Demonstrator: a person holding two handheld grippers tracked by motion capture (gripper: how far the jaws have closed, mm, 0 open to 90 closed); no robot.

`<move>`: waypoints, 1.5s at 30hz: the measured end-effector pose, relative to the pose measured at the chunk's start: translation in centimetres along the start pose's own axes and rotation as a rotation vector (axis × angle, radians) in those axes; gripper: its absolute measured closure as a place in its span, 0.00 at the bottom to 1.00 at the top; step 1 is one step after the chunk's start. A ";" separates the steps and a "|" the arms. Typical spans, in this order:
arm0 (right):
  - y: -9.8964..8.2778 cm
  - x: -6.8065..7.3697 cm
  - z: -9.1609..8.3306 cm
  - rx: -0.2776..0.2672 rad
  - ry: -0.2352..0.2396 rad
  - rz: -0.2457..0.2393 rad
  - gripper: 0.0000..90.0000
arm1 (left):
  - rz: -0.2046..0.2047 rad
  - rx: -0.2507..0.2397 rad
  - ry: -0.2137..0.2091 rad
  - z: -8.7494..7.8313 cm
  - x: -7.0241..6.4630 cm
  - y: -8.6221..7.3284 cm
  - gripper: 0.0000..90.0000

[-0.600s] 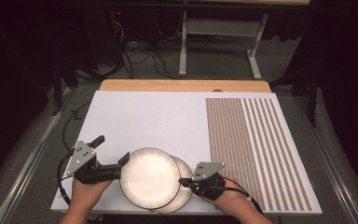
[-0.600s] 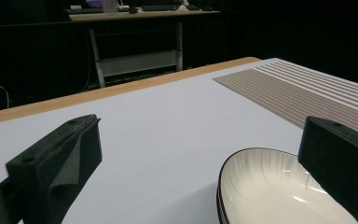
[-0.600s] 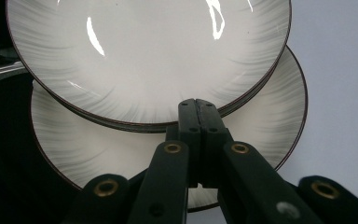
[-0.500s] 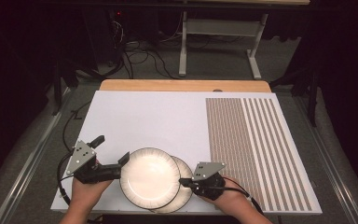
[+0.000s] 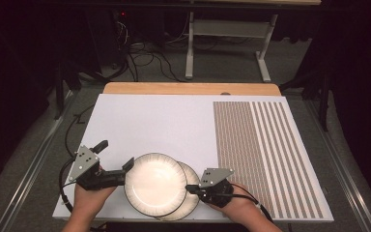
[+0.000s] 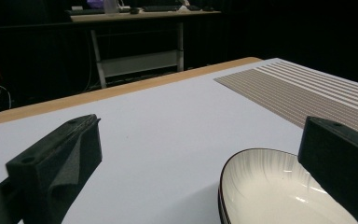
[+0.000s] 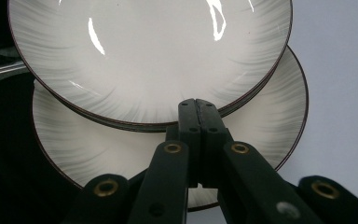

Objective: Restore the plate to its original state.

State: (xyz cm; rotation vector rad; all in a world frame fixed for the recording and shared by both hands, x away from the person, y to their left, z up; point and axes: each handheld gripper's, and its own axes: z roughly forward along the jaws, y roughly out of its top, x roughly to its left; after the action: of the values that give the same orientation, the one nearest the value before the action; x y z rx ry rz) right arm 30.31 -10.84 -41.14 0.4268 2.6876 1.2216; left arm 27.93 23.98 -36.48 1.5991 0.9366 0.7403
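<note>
**Two plates stacked at the near edge, a claw on either side**

On the left, the left claw [image 5: 115,166] sits low on the white worktop [image 5: 164,125], jaws spread wide and clamped on nothing; one jaw tip lies right at the upper plate's rim. Centre stage, the upper plate [image 5: 155,183] rests on the lower plate [image 5: 192,195], offset to its left, both near the worktop's front edge. Over to the right, the right claw [image 5: 189,187] has its jaws pressed together, nothing between them, tips over the lower plate at the upper plate's edge. Further right, brown stripes [image 5: 265,150] run across the worktop.
</note>
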 end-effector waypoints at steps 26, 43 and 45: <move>-0.1 -0.1 -0.3 -0.002 0.002 0.003 1.00 | 0.006 0.002 -0.003 0.1 0.0 0.0 0.00; -0.2 0.1 -0.3 0.012 -0.005 -0.003 1.00 | 0.007 -0.008 -0.005 0.0 -0.1 0.1 0.00; -0.2 0.1 -0.3 0.011 -0.006 -0.002 1.00 | 0.010 -0.003 -0.005 0.0 0.0 0.1 0.00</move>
State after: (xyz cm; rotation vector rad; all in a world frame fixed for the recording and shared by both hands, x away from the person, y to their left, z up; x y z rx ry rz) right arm 30.15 -11.17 -41.09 0.4278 2.6908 1.2031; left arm 27.94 23.92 -36.38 1.6033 0.9235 0.7444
